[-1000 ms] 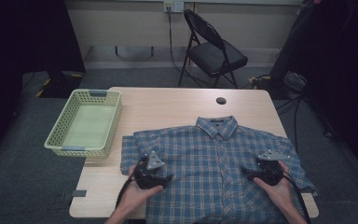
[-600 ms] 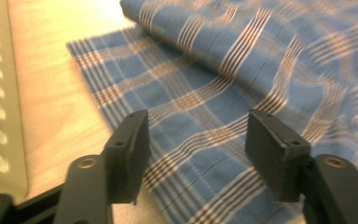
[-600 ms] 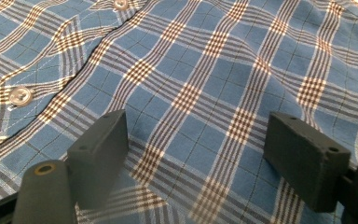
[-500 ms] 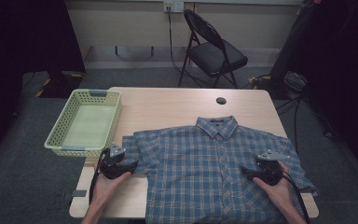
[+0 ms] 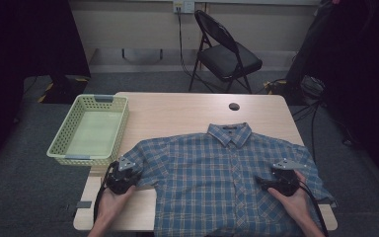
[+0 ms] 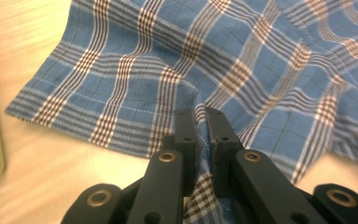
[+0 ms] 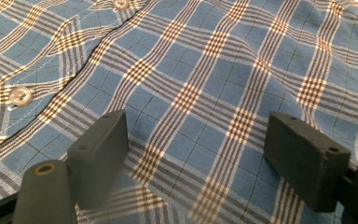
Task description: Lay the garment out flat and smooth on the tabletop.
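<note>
I'm pinching the sleeve edge of this floppy, light shirt (image 5: 227, 182) lying flat on the table (image 5: 187, 111) with my left claw (image 6: 200, 123), right claw (image 7: 205, 154) hovering spread over it, so hems seem safest.

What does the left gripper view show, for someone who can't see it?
Two black jaws of the left claw are pinched shut on a fold of a blue plaid shirt. The shirt's sleeve edge spreads over a pale wooden table.
</note>
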Action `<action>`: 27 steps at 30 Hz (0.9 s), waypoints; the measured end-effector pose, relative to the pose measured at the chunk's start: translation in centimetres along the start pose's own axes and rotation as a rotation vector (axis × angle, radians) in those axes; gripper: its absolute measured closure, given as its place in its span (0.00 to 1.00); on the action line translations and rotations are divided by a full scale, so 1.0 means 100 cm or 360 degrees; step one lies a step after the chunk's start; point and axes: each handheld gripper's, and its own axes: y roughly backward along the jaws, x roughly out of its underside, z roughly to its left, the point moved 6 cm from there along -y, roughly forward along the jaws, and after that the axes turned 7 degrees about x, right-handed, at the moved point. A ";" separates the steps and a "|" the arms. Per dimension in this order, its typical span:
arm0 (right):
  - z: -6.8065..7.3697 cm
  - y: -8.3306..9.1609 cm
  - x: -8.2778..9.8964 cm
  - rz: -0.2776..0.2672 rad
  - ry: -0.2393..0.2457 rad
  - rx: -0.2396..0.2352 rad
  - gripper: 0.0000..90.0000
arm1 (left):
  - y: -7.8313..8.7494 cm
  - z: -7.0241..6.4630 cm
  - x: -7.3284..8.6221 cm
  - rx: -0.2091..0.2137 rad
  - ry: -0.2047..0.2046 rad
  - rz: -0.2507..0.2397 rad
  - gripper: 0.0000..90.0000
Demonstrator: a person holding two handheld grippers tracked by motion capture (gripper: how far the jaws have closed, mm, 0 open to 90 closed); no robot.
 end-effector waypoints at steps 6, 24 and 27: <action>0.001 0.000 -0.001 0.0002 0.0003 -0.0002 0.23 | 0.021 -0.010 0.012 0.0054 0.0025 -0.0061 0.92; 0.009 0.001 -0.005 0.0060 0.0038 -0.0012 0.26 | 0.003 -0.056 -0.032 0.0135 -0.0192 -0.0154 0.42; 0.011 0.006 -0.007 0.0024 0.0016 -0.0007 0.26 | -0.015 -0.075 -0.040 0.0217 -0.0244 -0.0123 0.40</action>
